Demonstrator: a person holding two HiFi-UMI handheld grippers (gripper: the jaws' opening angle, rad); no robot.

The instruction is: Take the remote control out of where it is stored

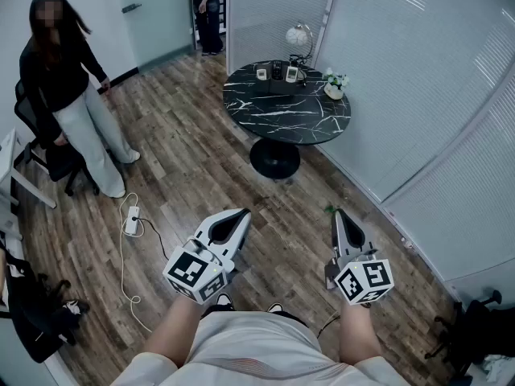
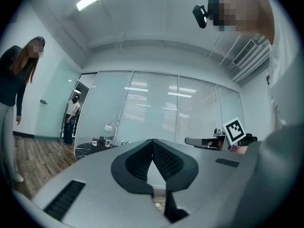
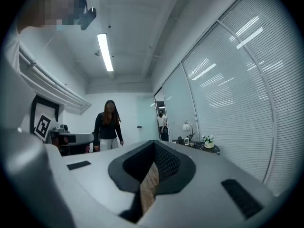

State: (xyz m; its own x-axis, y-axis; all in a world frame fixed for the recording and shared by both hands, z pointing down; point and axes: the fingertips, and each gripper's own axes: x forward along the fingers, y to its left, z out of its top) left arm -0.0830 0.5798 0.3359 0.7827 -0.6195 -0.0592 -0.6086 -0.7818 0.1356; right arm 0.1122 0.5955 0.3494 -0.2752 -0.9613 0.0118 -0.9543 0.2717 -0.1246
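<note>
A round black marble table (image 1: 286, 111) stands well ahead of me. At its far edge is a dark holder (image 1: 278, 84) with three small upright items; the dark middle one (image 1: 277, 71) looks like the remote control, too small to be sure. My left gripper (image 1: 241, 214) and right gripper (image 1: 339, 213) hang level over the wooden floor, far short of the table. Both are shut, with nothing between the jaws. In the left gripper view the table (image 2: 90, 148) lies far off at the left. The right gripper view has the table (image 3: 206, 147) at the right.
A globe lamp (image 1: 299, 34) and a small flower pot (image 1: 333, 88) share the table. A person (image 1: 72, 95) stands at the left beside an office chair (image 1: 56, 159); another person (image 1: 211, 10) stands in the doorway. A power strip (image 1: 131, 219) and cable lie on the floor. Blinded glass walls (image 1: 418, 95) run along the right.
</note>
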